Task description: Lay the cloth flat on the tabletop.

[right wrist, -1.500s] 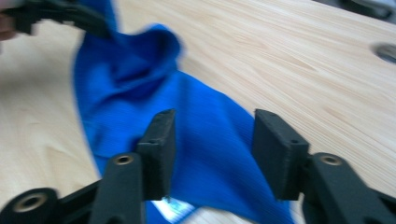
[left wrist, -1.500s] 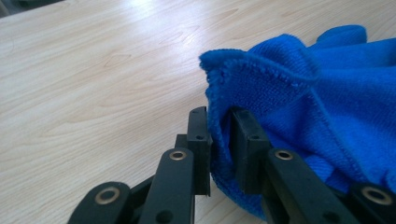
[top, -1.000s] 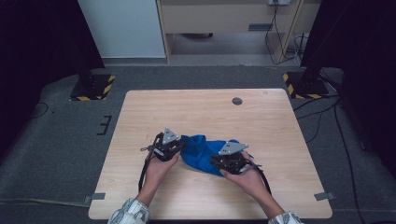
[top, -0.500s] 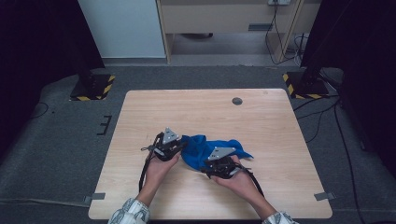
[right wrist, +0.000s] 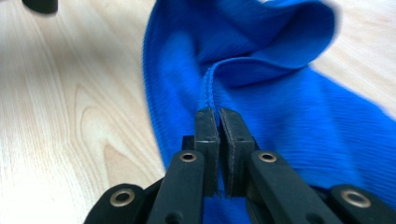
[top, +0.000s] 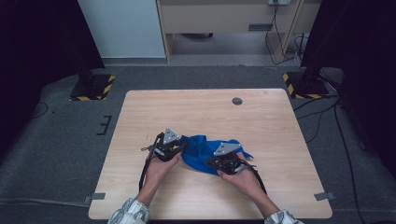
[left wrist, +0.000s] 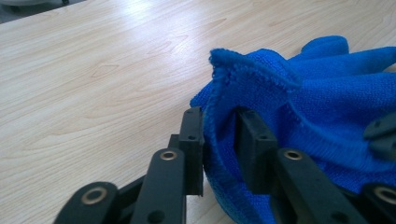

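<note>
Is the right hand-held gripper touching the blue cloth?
Touching. In the right gripper view the right hand-held gripper has its jaws shut tight on a folded edge of the blue cloth, with no gap between pads and fabric.

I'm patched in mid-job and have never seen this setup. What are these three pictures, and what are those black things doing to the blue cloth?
No robot arm here: a person at a wooden table holds a two-jaw tool in each hand. The high view looks down from above the person's side. There the left gripper and the right gripper sit at either end of a crumpled blue cloth. The other two pictures come from cameras riding on the grippers, looking along their black jaws. In the left gripper view, a cloth edge runs between the jaws, which have just been opening and stand slightly apart. In the right gripper view, the jaws have just closed and pinch a fold of the cloth. A small dark round spot lies near the far edge.
</note>
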`<state>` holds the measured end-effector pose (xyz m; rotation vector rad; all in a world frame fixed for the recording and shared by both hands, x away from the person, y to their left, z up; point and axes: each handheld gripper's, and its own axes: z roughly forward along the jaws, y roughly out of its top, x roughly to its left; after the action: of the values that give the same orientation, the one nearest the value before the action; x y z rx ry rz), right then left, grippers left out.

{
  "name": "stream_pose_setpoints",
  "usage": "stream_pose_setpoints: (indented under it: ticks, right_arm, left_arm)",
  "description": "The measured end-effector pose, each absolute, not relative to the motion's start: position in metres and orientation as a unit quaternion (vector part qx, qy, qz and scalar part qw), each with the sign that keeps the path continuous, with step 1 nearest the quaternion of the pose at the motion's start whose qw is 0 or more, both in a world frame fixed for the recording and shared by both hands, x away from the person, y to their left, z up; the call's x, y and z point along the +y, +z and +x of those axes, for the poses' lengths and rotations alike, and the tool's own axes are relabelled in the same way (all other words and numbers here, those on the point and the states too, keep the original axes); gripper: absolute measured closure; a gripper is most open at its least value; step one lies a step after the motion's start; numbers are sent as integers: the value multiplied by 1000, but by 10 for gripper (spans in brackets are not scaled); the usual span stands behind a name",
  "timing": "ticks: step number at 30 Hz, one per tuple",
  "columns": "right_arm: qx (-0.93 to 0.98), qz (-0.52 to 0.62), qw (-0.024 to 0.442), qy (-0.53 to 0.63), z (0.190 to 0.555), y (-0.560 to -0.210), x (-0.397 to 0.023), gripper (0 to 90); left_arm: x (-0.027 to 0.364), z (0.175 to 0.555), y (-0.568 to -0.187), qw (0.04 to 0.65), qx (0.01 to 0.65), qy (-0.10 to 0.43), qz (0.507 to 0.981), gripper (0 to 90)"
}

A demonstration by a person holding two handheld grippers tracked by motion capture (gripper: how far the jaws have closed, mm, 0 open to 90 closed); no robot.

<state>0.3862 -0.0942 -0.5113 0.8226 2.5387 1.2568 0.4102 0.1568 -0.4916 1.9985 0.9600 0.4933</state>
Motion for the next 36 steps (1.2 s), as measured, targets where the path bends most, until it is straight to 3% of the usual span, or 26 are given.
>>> stream_pose_setpoints:
  ticks: [2, 5, 10, 14, 18, 21, 36]
  right_arm:
    - [851, 286, 100, 430, 389, -508, -100, 865]
    - [844, 296, 104, 435, 393, -504, -109, 865]
    - [835, 315, 109, 437, 398, -501, -119, 866]
    - [833, 323, 114, 435, 400, -500, -124, 867]
    - [829, 333, 120, 434, 403, -499, -130, 868]
    - [824, 340, 124, 436, 405, -496, -138, 868]
    - [803, 374, 155, 437, 421, -473, -190, 869]
  left_arm:
    - [157, 410, -491, 423, 385, 200, 796, 678]
    - [158, 411, -490, 432, 386, 210, 787, 559]
    - [157, 408, -486, 455, 368, 209, 783, 506]
    - [155, 405, -481, 466, 358, 208, 782, 581]
    - [154, 403, -478, 462, 356, 211, 785, 736]
    - [158, 403, -475, 465, 367, 215, 777, 803]
    - [149, 428, -465, 455, 379, 216, 776, 829]
